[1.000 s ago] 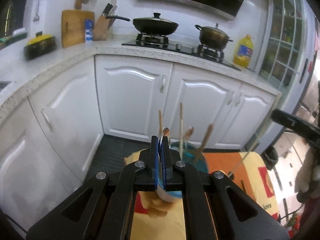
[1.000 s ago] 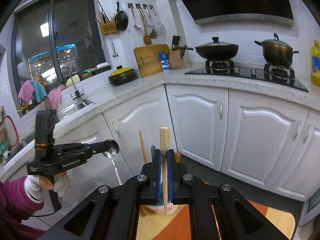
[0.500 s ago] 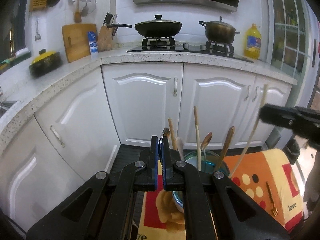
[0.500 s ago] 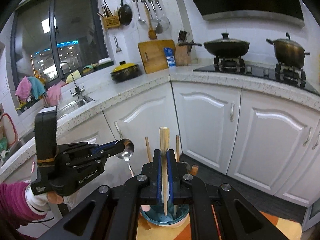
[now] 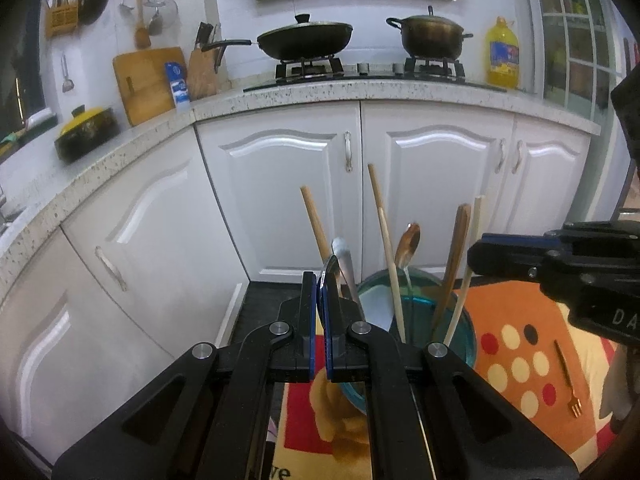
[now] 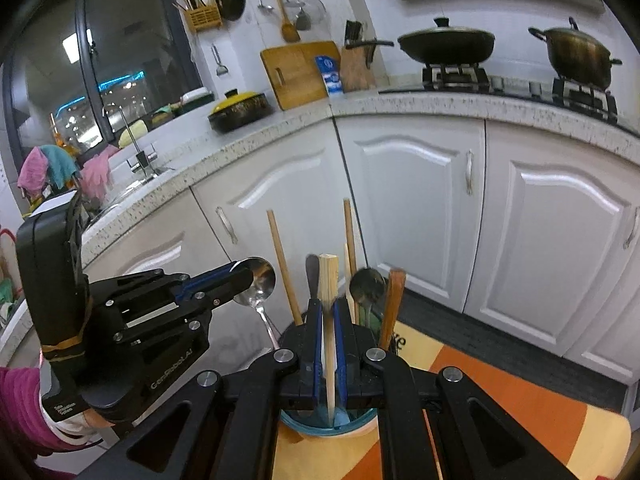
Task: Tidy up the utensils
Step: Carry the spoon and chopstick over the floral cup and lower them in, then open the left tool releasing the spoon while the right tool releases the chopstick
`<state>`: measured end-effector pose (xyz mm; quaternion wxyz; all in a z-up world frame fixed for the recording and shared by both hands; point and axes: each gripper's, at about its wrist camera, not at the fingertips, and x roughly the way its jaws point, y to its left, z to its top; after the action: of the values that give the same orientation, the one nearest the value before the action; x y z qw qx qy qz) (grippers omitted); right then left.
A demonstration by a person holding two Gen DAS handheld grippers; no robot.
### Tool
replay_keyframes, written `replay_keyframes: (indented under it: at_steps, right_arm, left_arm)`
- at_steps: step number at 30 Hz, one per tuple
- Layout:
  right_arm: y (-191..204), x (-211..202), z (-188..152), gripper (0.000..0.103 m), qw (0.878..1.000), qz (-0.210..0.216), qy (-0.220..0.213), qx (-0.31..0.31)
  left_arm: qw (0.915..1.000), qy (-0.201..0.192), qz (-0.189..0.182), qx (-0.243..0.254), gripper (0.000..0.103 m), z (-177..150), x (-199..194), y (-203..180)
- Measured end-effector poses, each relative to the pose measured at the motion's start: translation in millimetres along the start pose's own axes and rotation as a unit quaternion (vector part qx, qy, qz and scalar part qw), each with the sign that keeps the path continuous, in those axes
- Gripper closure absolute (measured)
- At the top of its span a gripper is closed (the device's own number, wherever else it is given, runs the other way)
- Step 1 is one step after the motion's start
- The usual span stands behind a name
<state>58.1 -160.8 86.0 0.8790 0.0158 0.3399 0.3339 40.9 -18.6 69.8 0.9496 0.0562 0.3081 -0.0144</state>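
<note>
My left gripper (image 5: pixel 319 280) has its jaws pinched on a steel spoon (image 6: pixel 256 284) by the bowl end, handle hanging down and slanting twd the holder, just left of the rim. The blue utensil holder (image 5: pixel 466 328) sits on the tabletop's patterned cloth (image 5: pixel 520 360), w/ chopsticks and spoons already upright in it. My right gripper (image 6: pixel 329 312) is clamped on a bamboo chopstick (image 6: pixel 329 320), axis near vertical, tip already inside the rim, so the right is nearer to dropping. A small gold fork (image 5: pixel 566 380) lies loose on the cloth.
</note>
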Motion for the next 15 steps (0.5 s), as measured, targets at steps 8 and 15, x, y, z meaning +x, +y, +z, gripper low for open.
replay_keyframes:
  at_steps: [8, 15]
  right_arm:
    - [-9, 18, -18, 0.097, 0.999, 0.003, 0.030, 0.015]
    - [-17, 27, -29, 0.097, 0.998, -0.001, 0.051, 0.025]
  left_arm:
    - [0.9998, 0.020, -0.003, 0.000, 0.102, -12, 10, -10]
    - [0.9995, 0.028, -0.006, -0.010, 0.102, -16, 14, -12]
